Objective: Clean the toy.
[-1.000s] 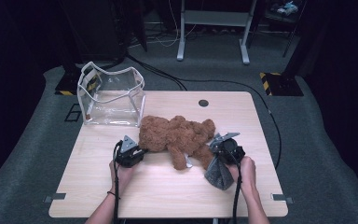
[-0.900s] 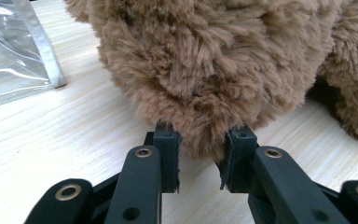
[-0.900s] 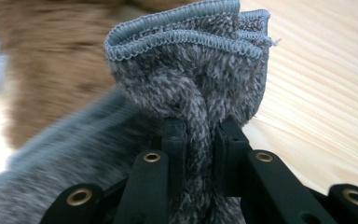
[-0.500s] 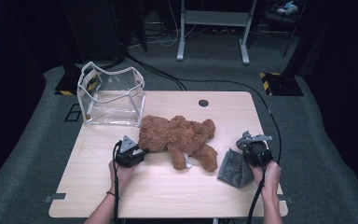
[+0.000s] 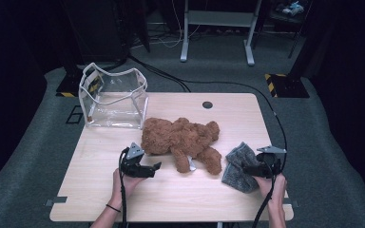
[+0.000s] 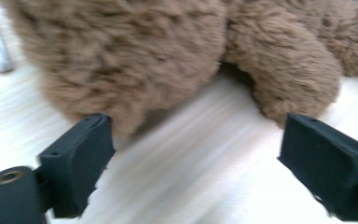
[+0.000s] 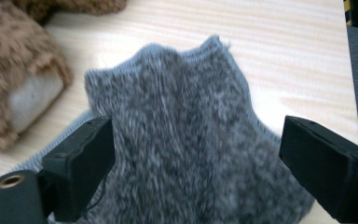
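Both jaws have just been opening and now stand apart, nothing clamped: your left gripper faces the teddy bear mid-table, your right gripper the grey knit garment at four o'clock; pinch its ribbed hem squarely

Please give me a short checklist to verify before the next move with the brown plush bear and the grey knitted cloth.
1. Left hand-held gripper free of the bear: ok. Its jaws have just been opening and stand wide, nothing between them.
2. Right hand-held gripper released the grey knitted cloth: ok. Its jaws have just been opening and stand wide; the cloth lies beneath and between them, not pinched.
3. Plush bear resting on the table: ok, lying flat, apart from the cloth.
4. Clear bag standing with its top open: ok, at the table's far left corner.
5. Something small inside the bag: cannot tell what it is.
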Available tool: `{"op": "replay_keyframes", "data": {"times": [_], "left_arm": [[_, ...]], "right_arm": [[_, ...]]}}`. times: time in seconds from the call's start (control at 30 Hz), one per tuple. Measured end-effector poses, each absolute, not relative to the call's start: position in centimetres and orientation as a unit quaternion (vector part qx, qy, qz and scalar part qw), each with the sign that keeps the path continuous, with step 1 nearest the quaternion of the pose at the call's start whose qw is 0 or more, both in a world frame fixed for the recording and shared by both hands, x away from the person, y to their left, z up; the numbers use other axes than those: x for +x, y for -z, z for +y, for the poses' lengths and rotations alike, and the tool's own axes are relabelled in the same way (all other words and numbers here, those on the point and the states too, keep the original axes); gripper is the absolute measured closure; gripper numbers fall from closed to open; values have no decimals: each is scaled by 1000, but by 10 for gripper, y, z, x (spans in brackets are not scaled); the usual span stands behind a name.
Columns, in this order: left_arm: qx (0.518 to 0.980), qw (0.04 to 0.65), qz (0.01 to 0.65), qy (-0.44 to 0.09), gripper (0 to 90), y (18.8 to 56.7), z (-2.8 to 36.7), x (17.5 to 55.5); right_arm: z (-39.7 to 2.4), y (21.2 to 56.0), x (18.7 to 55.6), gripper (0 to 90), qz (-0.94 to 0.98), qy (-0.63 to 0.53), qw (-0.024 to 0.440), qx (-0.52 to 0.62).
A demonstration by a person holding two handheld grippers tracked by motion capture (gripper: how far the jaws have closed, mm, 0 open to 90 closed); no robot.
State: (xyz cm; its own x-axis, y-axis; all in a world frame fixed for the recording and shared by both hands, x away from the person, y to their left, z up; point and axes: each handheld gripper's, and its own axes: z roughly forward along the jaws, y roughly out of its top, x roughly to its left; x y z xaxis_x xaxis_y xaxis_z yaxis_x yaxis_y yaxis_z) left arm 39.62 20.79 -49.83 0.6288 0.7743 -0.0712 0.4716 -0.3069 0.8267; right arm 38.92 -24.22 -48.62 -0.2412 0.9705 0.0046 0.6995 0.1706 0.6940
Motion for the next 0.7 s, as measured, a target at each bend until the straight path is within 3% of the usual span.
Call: {"op": "replay_keyframes", "data": {"times": [0.2,0.33,0.7], "left_arm": [[790,444,396,-150,22,497,186,390],[785,454,404,-120,12,503,169,388],[784,446,420,-103,1,508,123,400]], "right_arm": [[-245,506,379,53,718,-308,239,576],[-248,513,377,48,711,-309,248,581],[-245,527,374,45,704,-312,268,579]]}}
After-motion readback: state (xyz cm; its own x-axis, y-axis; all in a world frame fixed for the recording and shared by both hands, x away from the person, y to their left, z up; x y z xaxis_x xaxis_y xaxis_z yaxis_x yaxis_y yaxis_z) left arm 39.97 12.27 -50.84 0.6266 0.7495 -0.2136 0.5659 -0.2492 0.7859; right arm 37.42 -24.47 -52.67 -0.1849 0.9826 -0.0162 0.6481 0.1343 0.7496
